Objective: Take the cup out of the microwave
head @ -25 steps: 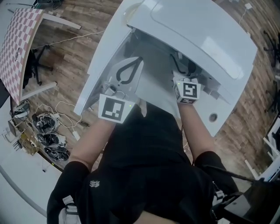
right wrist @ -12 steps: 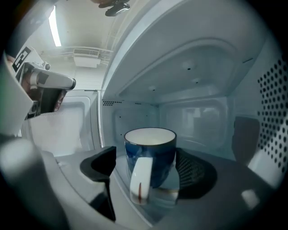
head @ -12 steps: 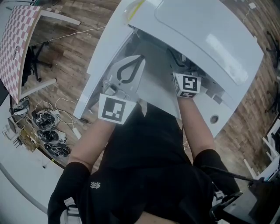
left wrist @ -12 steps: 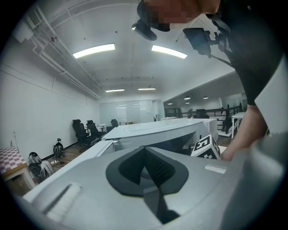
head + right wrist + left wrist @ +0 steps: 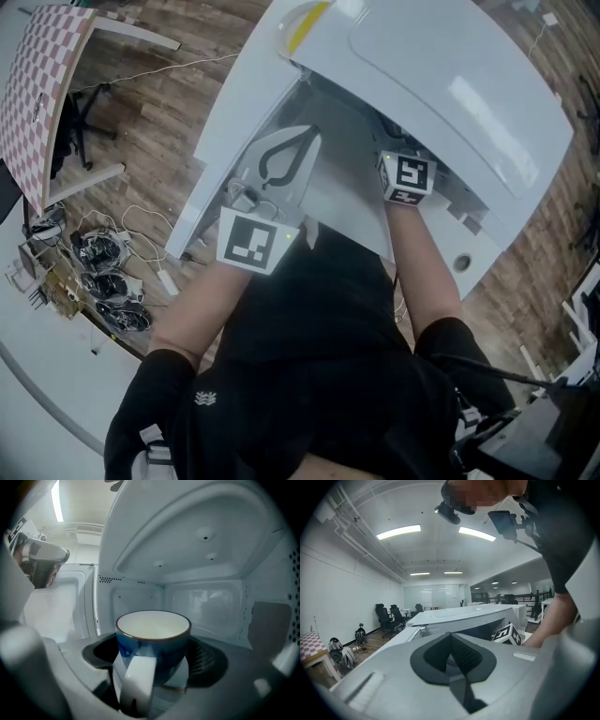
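Cup [image 5: 153, 637] sits between right gripper's [image 5: 153, 663] just-opening jaws, inside microwave [image 5: 211, 545].

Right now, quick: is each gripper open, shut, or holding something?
Left gripper: shut, tips together, holding nothing.
Right gripper: open; its jaws have just been opening, and the cup stands between them, not gripped.

The blue-glazed ceramic cup [image 5: 154, 637] stands in the white box-shaped microwave [image 5: 450, 84], near the front of its cavity. It sits between the jaws of the right claw [image 5: 157, 660], which reaches in through the opening; those jaws have just been opening. The microwave's white hinged door [image 5: 51, 606] stands open at its left, with the left claw [image 5: 272, 169] just beside it. A pink-checked flat board [image 5: 37, 84] stands well to the microwave's left.
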`<state>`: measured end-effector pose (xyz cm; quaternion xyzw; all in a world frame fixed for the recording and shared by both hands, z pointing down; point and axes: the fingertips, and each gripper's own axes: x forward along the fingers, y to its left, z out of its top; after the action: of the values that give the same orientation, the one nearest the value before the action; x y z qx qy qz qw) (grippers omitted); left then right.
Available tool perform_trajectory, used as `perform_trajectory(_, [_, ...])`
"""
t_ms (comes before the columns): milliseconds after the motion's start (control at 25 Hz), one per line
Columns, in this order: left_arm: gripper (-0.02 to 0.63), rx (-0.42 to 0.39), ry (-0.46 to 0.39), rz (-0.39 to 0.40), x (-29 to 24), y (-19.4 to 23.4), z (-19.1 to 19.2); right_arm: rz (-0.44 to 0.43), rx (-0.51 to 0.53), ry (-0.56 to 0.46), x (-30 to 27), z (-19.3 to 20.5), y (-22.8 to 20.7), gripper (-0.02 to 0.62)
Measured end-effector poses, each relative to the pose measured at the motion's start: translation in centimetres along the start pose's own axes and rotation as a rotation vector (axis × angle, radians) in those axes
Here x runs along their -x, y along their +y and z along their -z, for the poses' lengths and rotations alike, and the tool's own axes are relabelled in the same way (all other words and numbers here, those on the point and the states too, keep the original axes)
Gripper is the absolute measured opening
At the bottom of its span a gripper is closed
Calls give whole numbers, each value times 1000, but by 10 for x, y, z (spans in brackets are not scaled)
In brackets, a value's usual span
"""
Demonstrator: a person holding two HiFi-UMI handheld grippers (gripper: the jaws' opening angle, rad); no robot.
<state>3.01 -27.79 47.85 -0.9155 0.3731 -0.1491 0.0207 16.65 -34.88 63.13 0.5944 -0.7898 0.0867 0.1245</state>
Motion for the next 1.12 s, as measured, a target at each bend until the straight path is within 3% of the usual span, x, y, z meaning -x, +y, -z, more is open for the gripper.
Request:
perform_trajectory(520, [6,-5,-13,13,6,-6,-6,-17,31,48,-2,3,1,394])
perform_trajectory(1120, [6,-23,-70,43,32,-22,-29,-6,10,55,48,-9,8,394])
